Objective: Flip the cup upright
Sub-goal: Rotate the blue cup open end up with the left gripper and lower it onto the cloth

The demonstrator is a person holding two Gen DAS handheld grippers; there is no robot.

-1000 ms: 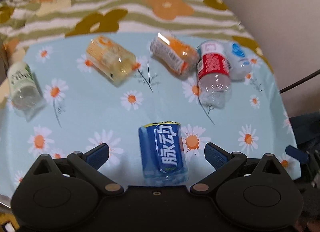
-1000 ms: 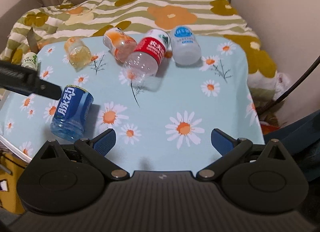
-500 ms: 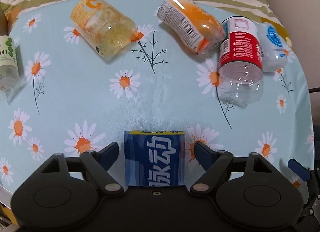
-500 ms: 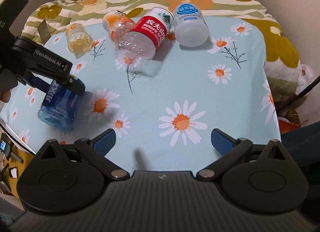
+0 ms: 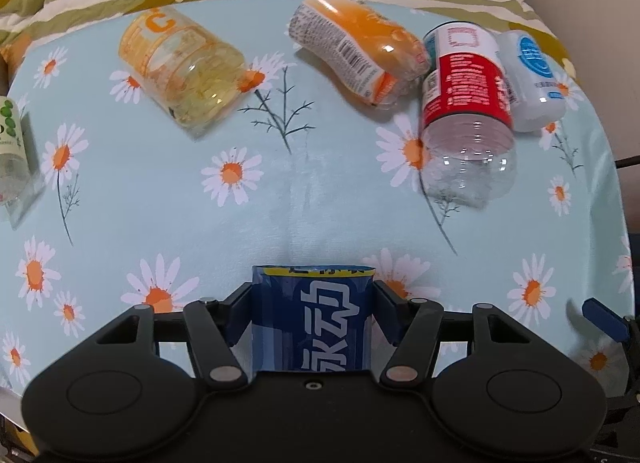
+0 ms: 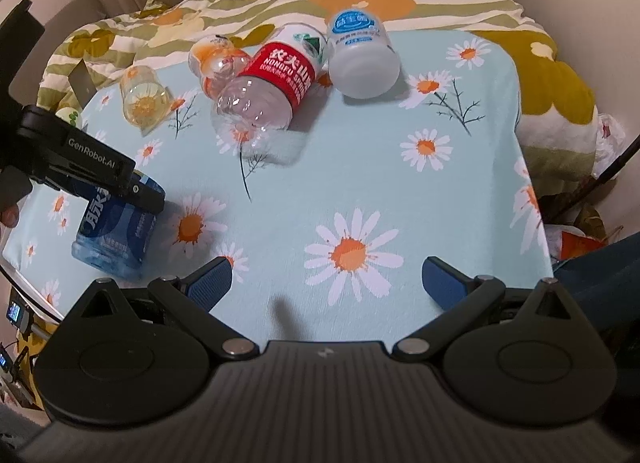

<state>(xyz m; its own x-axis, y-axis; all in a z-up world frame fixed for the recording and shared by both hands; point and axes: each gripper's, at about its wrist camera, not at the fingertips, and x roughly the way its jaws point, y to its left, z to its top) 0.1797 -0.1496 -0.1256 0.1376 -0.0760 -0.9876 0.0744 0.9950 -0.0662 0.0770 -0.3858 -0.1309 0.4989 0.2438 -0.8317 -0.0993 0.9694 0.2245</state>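
From your left wrist camera, your left gripper (image 5: 313,305) pinches the blue cup (image 5: 312,319) at six o'clock, a finger pressed to each side. The red-labelled bottle (image 5: 466,103) lies at two o'clock.

From your right wrist camera, your right gripper (image 6: 327,281) stands spread over the daisy tablecloth (image 6: 360,191), holding nothing. The blue cup (image 6: 116,231) lies on its side at nine o'clock, clamped.
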